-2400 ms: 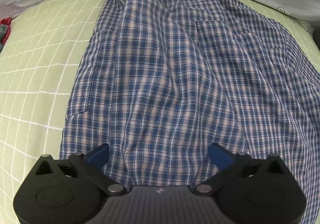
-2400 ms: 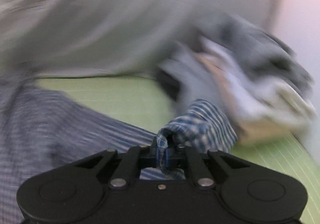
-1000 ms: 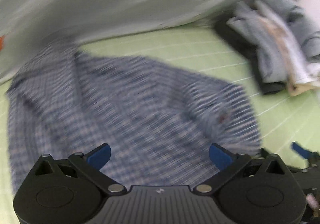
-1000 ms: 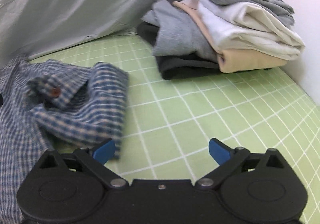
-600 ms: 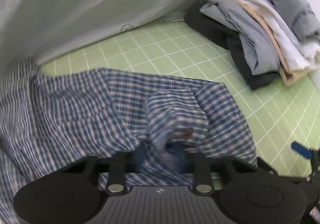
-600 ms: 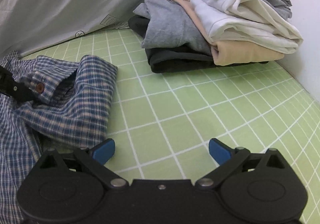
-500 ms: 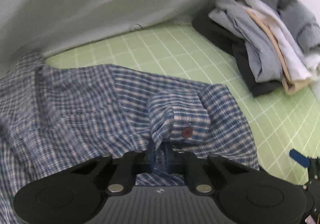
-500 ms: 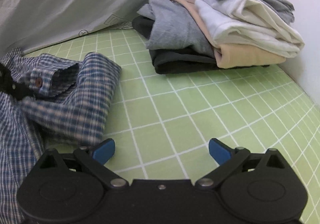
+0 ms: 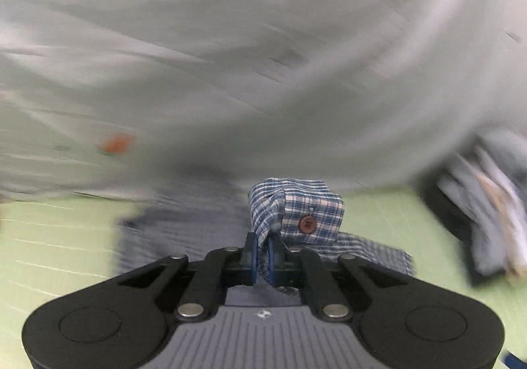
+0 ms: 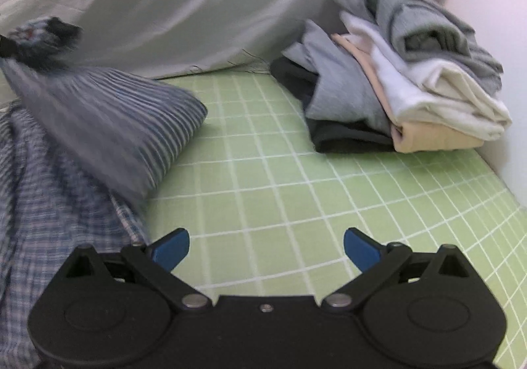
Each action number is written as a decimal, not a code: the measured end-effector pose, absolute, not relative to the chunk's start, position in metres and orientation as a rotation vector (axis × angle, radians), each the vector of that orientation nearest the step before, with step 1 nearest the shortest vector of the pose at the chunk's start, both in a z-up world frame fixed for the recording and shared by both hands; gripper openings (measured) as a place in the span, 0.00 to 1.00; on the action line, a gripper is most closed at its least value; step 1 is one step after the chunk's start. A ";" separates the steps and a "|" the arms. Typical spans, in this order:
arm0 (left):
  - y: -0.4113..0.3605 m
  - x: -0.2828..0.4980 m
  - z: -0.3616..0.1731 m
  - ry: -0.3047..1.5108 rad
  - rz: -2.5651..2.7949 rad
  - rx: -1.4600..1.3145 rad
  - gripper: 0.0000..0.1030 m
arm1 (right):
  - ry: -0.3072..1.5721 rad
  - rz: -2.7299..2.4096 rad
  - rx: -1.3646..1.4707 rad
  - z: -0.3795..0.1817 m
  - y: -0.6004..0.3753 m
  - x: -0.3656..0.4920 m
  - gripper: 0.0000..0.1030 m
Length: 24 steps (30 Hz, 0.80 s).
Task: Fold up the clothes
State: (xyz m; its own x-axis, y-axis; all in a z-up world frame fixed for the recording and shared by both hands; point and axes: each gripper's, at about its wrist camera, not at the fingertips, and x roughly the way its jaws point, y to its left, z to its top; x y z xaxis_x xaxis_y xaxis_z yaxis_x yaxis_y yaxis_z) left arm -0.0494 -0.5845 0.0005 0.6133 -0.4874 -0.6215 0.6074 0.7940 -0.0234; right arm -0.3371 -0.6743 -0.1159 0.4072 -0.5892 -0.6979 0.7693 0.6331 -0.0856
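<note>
Left wrist view: left gripper [image 9: 262,252] clamped on buttoned cuff [image 9: 296,212] of blue-and-white plaid cotton shirt; jaws just closing onto it, fabric pinched between blue pads. Cuff bunched directly ahead of fingertips, sleeve trailing below onto green grid-lined mat [image 9: 59,237]. Advice: hold pinch firm, carry cuff across shirt body in low arc, avoid dragging body.

Right wrist view: right gripper [image 10: 266,249] open, empty, over bare mat. Shirt [image 10: 66,171] left of it, sleeve raised. Stack of folded grey, white, beige garments [image 10: 411,89] ahead-right, apart. Could pin shirt body.
</note>
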 end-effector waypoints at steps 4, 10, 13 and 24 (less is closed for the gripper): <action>-0.521 -0.005 -0.011 0.693 -0.422 0.177 0.10 | 0.768 -0.853 0.254 -0.108 -0.648 -0.335 0.98; -0.437 0.020 -0.052 0.873 -0.248 0.097 0.32 | 0.791 -0.851 0.250 -0.103 -0.614 -0.343 0.98; -0.413 0.007 -0.066 0.947 -0.249 0.062 0.45 | 0.802 -0.861 0.261 -0.102 -0.602 -0.349 0.98; -0.423 -0.130 -0.122 1.160 -0.541 0.262 0.62 | 0.878 -0.851 0.328 -0.117 -0.579 -0.375 0.83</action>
